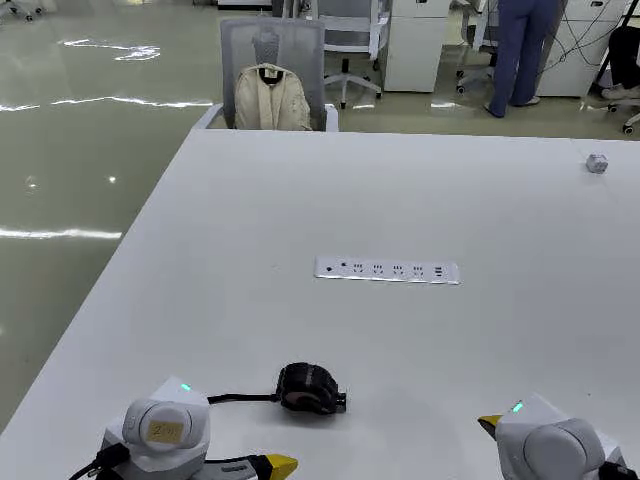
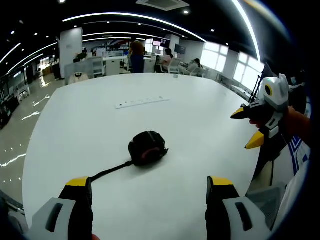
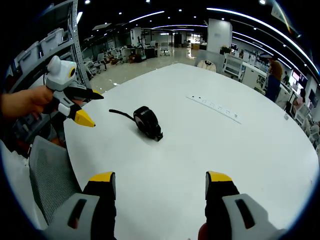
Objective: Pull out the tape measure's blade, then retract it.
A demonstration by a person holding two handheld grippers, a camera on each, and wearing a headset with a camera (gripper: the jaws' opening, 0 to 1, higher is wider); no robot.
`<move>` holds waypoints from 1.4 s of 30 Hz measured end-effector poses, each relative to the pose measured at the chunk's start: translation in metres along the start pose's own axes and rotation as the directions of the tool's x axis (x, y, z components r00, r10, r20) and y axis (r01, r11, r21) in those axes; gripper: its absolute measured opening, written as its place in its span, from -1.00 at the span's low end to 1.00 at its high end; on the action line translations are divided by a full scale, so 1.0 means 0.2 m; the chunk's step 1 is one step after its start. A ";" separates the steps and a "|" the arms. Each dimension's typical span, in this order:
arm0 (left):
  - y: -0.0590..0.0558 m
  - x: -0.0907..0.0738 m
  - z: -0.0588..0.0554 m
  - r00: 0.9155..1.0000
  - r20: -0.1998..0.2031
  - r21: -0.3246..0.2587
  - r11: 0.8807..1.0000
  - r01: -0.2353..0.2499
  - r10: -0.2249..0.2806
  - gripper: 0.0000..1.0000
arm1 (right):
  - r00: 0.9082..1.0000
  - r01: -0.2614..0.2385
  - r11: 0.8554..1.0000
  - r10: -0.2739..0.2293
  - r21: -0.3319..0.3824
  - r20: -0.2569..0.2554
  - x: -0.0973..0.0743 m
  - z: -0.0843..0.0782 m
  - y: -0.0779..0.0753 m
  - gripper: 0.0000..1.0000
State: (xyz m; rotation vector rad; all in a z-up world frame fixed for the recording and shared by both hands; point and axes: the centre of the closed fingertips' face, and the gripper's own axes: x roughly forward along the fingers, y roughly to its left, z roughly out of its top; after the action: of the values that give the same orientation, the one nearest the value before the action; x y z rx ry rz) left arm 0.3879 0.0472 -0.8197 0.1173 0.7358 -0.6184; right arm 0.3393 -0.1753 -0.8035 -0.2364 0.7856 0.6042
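Both jaws spread: left gripper (image 2: pixel 149 183), right gripper (image 3: pixel 160 177) flank tape measure (image 1: pixel 308 387).

A black tape measure (image 1: pixel 310 388) with a reddish side face and a black strap (image 1: pixel 245 398) lies at six o'clock on a plain white table (image 1: pixel 300 220). The left gripper (image 2: pixel 148 182) and right gripper (image 3: pixel 160 177) are white and grey with yellow tips, each showing a small green light. A white power strip (image 1: pixel 387 270) bears dark sockets. At eleven o'clock a grey mesh chair (image 1: pixel 272 45) carries a cream jacket (image 1: pixel 270 100); at one o'clock, a person in blue trousers (image 1: pixel 520 50). The floor (image 1: pixel 80 150) is glossy pale grey-green.
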 end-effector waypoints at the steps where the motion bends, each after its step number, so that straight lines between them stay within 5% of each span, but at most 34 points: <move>1: 0.00 0.01 0.00 1.000 -0.001 0.003 1.000 0.001 -0.001 0.84 | 1.000 -0.003 1.000 0.003 -0.006 -0.002 0.01 0.00 0.00 0.49; 29: 0.05 0.13 0.01 0.999 -0.033 0.037 0.999 0.029 -0.027 0.79 | 0.998 -0.054 0.996 0.050 -0.076 -0.045 0.19 0.06 -0.03 0.43; 42: 0.05 0.15 0.01 0.999 -0.037 0.049 0.998 0.036 -0.034 0.73 | 0.997 -0.058 0.995 0.054 -0.083 -0.048 0.21 0.06 -0.04 0.37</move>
State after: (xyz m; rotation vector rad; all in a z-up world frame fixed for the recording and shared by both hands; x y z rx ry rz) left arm 0.4111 0.0403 -0.8386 0.1614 0.7588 -0.6697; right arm 0.3745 -0.1593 -0.8264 -0.3078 0.8138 0.6876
